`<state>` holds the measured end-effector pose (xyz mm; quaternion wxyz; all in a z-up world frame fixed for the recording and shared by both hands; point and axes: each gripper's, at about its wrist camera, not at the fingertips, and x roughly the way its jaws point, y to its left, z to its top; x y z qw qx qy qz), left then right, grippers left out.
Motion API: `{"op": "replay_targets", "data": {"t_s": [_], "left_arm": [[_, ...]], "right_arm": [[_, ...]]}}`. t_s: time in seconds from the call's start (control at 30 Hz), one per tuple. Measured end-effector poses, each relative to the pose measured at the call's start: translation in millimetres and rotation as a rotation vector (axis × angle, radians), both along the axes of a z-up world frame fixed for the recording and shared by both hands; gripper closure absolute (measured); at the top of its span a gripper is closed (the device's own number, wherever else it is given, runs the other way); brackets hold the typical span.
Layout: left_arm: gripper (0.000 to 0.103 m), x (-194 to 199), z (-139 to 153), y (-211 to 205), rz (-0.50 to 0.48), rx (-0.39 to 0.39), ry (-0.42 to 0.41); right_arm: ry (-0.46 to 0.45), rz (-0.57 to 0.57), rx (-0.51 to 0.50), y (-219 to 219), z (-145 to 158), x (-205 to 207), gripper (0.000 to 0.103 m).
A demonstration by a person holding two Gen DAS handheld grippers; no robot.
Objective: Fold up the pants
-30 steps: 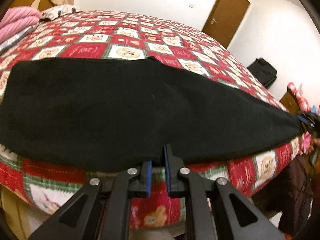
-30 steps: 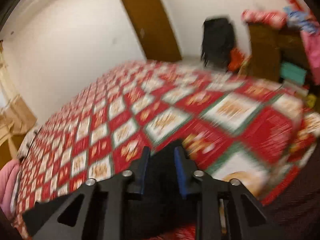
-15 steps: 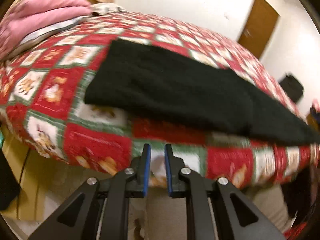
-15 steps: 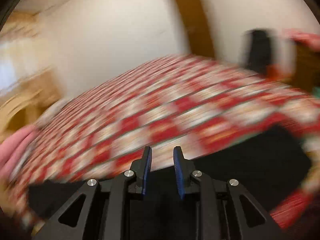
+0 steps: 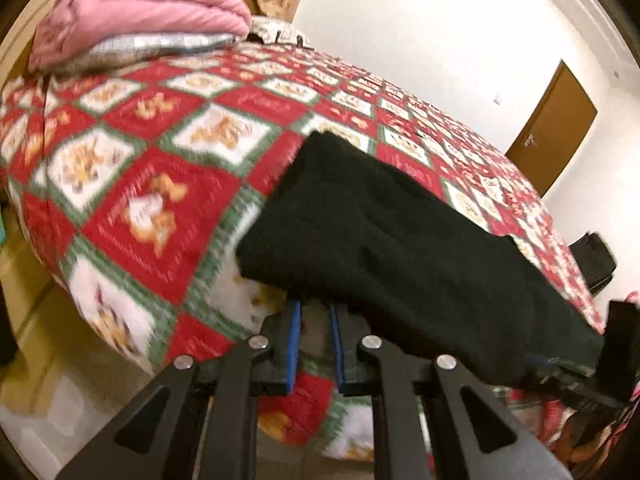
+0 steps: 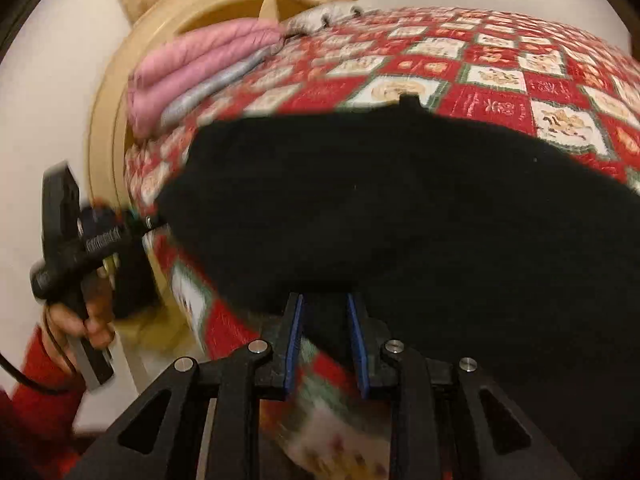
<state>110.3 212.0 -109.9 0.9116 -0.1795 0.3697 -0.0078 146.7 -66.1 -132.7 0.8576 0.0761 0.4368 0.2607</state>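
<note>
Black pants (image 5: 400, 232) lie along the near side of a red checked quilt (image 5: 160, 184). My left gripper (image 5: 314, 312) has its jaws almost together, and its tips are hidden under the pants' near left corner. Whether any cloth sits between them I cannot see. In the right wrist view a hand (image 6: 76, 320) holds that left gripper (image 6: 146, 222) against the same corner of the pants (image 6: 400, 184). My right gripper (image 6: 325, 304) is at the pants' near edge, shut on black fabric. The right gripper's black body (image 5: 620, 332) shows at the pants' right end.
Folded pink bedding (image 5: 152, 12) on a grey pillow lies at the head of the bed, by a curved wooden headboard (image 6: 116, 92). A brown door (image 5: 552, 128) and a black bag (image 5: 596, 256) stand beyond the bed. The quilt (image 6: 492, 104) drops off just in front of both grippers.
My left gripper slid left along the bed's edge, from the pants' middle to their left corner. My right gripper swept left and down with black fabric, ending near the left gripper.
</note>
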Motion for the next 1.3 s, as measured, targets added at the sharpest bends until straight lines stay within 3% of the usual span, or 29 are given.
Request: {"op": "replay_targets", "data": {"t_s": [0.1, 0.2, 0.3, 0.43, 0.63, 0.8, 0.9, 1.03, 1.13, 1.2, 1.3], "left_arm": [[0.087, 8.6, 4.6, 5.8, 0.006, 0.039, -0.034], [0.087, 18.6, 10.2, 16.3, 0.03, 0.038, -0.054], [0.087, 26.2, 10.2, 28.5, 0.064, 0.033, -0.045], [0.087, 24.2, 4.5, 40.0, 0.058, 0.014, -0.035], [0.087, 9.0, 0.7, 41.1, 0.033, -0.077, -0.081], [0.087, 25.0, 4.7, 17.7, -0.019, 0.145, -0.073], [0.087, 36.8, 10.1, 20.0, -0.047, 0.13, -0.101], [0.084, 53.5, 10.8, 25.5, -0.063, 0.12, -0.116], [0.071, 50.8, 9.5, 30.0, -0.033, 0.154, -0.112], [0.069, 45.3, 3.9, 38.0, 0.003, 0.178, -0.083], [0.069, 26.5, -6.6, 58.6, 0.056, 0.145, -0.045]], "right_arm": [[-0.004, -0.011, 0.03, 2.8, 3.9, 9.5, 0.076], [-0.004, -0.002, 0.029, 15.3, 9.0, 11.4, 0.059], [-0.044, 0.048, 0.034, 32.2, 26.8, 3.8, 0.058], [-0.207, 0.087, 0.032, 51.0, 66.2, -4.7, 0.058], [-0.146, 0.191, 0.002, 104.0, 64.8, 61.3, 0.058], [-0.16, 0.295, -0.163, 169.8, 49.8, 101.5, 0.058], [-0.086, 0.323, -0.171, 186.2, 34.6, 112.5, 0.059], [-0.113, 0.232, -0.255, 201.3, 28.2, 122.9, 0.059], [-0.067, 0.116, -0.201, 200.7, 27.2, 142.3, 0.059], [-0.056, 0.076, -0.175, 200.9, 25.3, 150.9, 0.059], [-0.145, 0.08, -0.225, 211.7, 21.9, 149.2, 0.057]]}}
